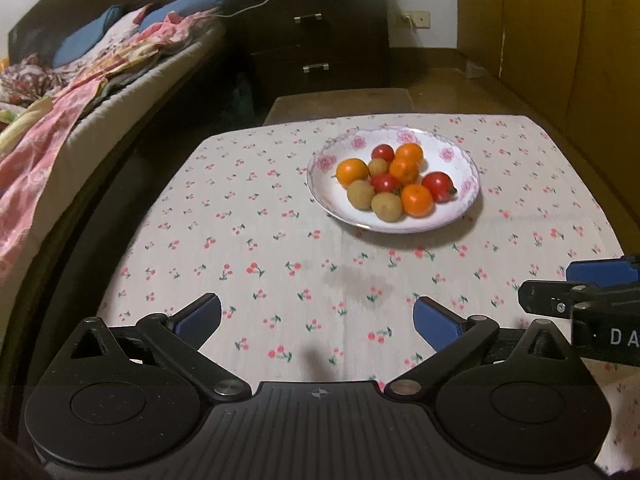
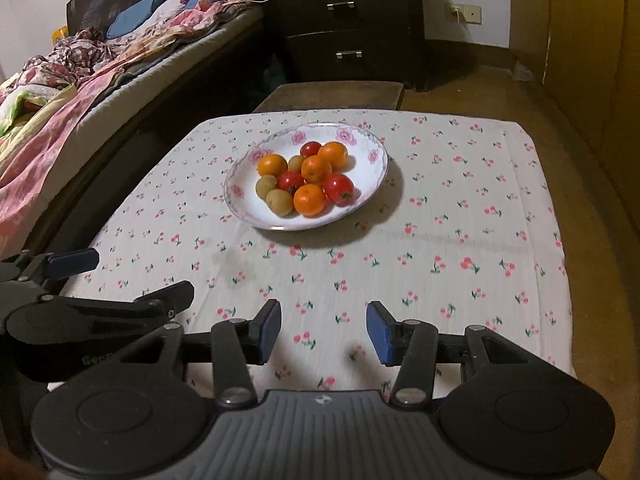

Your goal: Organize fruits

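the white floral-rimmed ceramic plate (image 1: pixel 464 196) of small round oranges, red tomatoes and tan-brown fruits (image 1: pixel 394 178) sits mid-table on the cherry-print cloth (image 1: pixel 256 240), light, rollable, bruisable, best pinched across the middle; left gripper (image 1: pixel 317 318) wide open and empty, right gripper (image 2: pixel 323 330) part open and empty.

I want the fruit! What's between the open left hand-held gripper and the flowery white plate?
Only bare cherry-print tablecloth, left wrist view, between left hand-held gripper and plate.
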A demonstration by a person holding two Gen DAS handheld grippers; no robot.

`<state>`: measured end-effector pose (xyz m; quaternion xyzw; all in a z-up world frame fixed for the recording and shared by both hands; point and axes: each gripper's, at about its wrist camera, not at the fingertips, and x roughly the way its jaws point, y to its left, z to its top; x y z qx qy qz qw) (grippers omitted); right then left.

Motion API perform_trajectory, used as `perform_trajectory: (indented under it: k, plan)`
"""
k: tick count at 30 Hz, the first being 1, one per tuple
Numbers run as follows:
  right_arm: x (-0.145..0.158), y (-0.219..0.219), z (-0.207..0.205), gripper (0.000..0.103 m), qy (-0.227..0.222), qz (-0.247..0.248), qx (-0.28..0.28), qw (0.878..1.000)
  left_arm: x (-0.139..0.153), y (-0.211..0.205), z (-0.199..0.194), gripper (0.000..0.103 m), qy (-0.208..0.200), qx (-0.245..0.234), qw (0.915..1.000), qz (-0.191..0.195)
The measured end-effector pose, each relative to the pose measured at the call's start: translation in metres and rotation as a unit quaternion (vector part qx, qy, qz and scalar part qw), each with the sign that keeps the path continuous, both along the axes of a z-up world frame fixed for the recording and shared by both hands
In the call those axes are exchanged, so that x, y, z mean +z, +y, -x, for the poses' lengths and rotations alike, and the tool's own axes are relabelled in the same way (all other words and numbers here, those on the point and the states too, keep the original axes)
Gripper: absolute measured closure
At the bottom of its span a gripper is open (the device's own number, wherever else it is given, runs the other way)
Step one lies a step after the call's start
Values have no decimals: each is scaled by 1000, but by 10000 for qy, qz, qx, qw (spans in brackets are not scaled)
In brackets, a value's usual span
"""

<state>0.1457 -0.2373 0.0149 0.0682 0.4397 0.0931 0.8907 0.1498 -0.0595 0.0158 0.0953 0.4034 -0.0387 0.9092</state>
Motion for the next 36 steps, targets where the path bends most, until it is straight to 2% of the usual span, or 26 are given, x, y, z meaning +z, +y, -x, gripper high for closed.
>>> perform_trajectory:
  k: [14, 36]
  plan:
    - [-1, 6, 34, 55, 82, -49, -7, 10000, -5, 11, 25, 0, 226, 128, 9990, 354]
    - [-6, 10, 47, 54, 165, -52, 27, 9998, -8, 10, 40, 0, 304, 66, 9990, 323]
